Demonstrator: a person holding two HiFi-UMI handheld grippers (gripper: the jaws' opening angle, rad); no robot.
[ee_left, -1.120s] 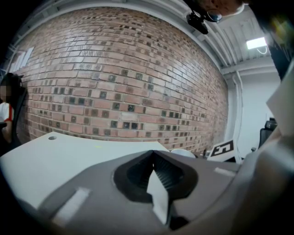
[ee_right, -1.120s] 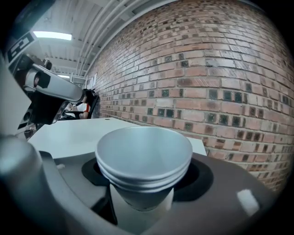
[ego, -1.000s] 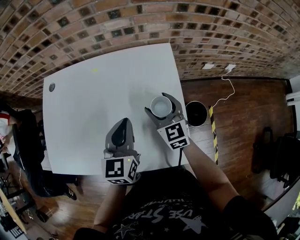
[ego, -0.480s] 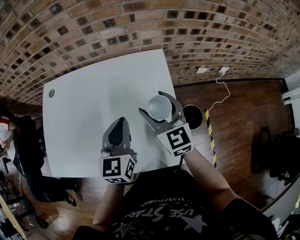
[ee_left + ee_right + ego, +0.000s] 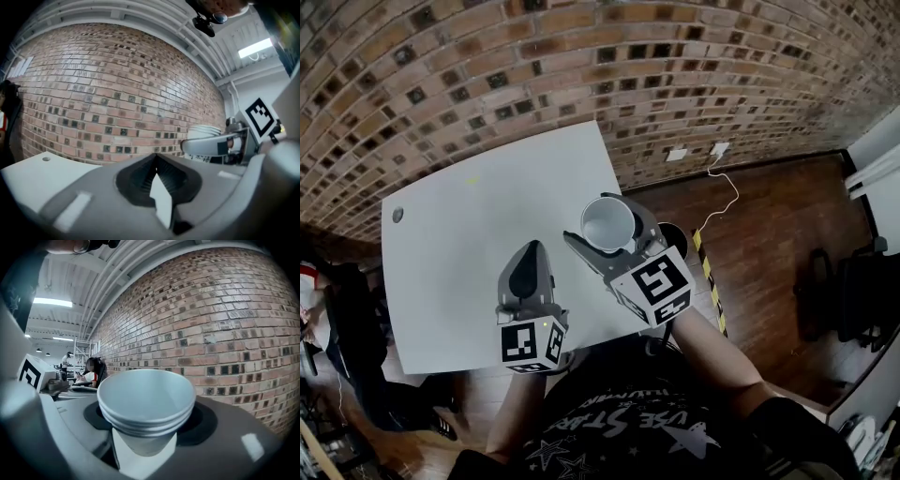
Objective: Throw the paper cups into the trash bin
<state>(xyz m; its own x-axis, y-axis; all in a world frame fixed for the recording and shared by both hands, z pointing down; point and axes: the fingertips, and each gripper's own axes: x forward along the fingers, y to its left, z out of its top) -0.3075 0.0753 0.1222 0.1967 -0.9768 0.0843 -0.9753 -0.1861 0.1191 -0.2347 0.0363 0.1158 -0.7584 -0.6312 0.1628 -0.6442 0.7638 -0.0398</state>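
1. Three nested rims show on the paper cups point(image 5: 145, 401), a white stack standing upright with its mouth facing up, and it sits squarely between the jaws of the right gripper point(image 5: 598, 217).
2. That right gripper is clenched on the stack. Its jaws are spread wide round the body just under the rims, one on either side.
3. Just past the right gripper's outer jaw, down on the wooden floor point(image 5: 769, 244), the dark round trash bin point(image 5: 678, 232) peeks out, partly hidden behind that jaw.
4. Under the right gripper, in the head view, runs the right edge of the white table point(image 5: 459, 244).
5. Over to the left, near the right gripper but apart from it, the left gripper point(image 5: 530, 251) hangs over the table with its jaws pressed together and nothing between them.
6. Ahead of both grippers stands the brick wall point(image 5: 487, 75), and both point towards it.
7. Right of the right gripper, a yellow-and-black striped strip point(image 5: 708, 281) lies on the floor beside the bin, and a white cable point(image 5: 724, 192) trails off beyond it.
8. Far off to the right gripper's left, in its own view, a seated person point(image 5: 91, 373) is small in the background.
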